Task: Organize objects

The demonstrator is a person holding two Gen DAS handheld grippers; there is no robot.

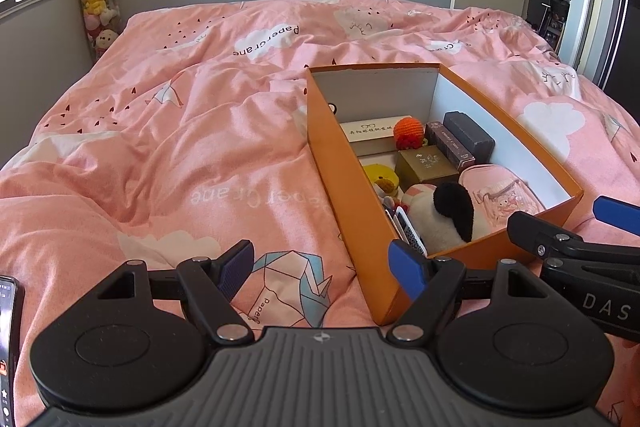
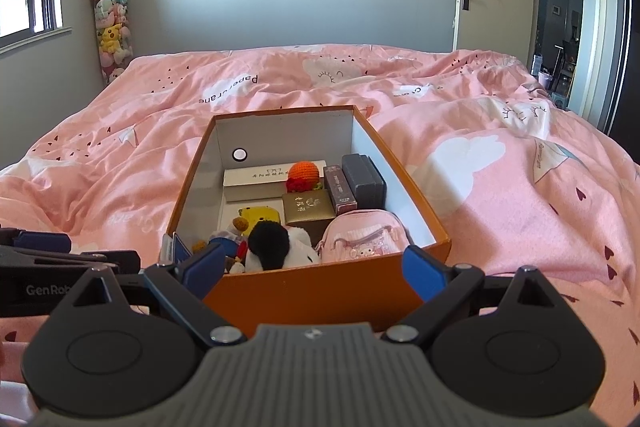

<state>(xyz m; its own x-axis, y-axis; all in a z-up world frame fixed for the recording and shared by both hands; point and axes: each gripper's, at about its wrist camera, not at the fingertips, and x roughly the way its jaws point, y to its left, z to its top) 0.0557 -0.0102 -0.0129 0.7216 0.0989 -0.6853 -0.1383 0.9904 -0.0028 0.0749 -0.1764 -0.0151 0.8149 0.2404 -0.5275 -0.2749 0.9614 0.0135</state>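
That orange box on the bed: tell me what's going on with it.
A person holds a hand-held gripper in each hand, both at the near end of the orange box on the pink duvet. The left hand-held gripper and right hand-held gripper are both open and empty. The box already holds a black-and-white plush, a pink mini bag, a gold box and an orange crochet ball.
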